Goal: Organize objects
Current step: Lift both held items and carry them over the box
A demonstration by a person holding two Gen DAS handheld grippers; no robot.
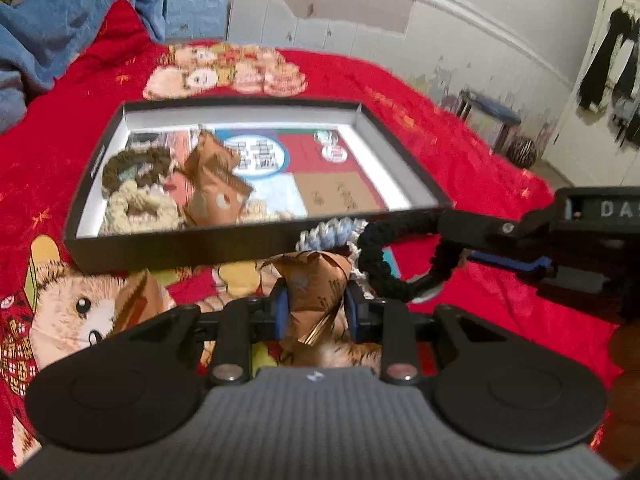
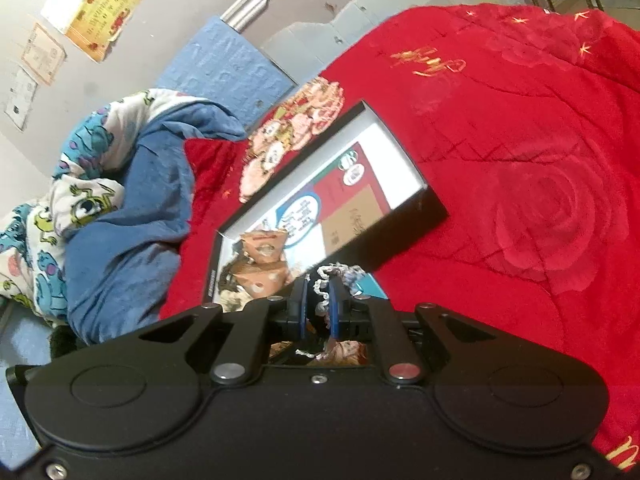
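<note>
Lay spread over a bed, the red blanket (image 1: pixel 460 152), printed with cartoon animals and roses. Sat on it, toward the far middle, a shallow black box (image 1: pixel 256 248) with white inner walls. Held inside, at the left end, a dark brown scrunchie (image 1: pixel 132 164) and a cream scrunchie (image 1: pixel 140 206), with brown paper packets (image 1: pixel 216 184) just right of them. Pinched by the left gripper (image 1: pixel 316 308), jaws pressed on both sides, another brown packet (image 1: pixel 314 284), near the box's front wall. Lay loose at the near left a further packet (image 1: pixel 140 300) on the blanket. Reached in from the right, the right gripper (image 2: pixel 318 304), jaws drawn nearly together on a black scrunchie (image 1: pixel 384 264); showed between the pads in the right wrist view mostly pale yarn, possibly the blue-and-white scrunchie (image 1: pixel 328 234) resting against the box wall, too blurred to settle. Bunched at the far left, a blue quilt (image 2: pixel 132 200).
</note>
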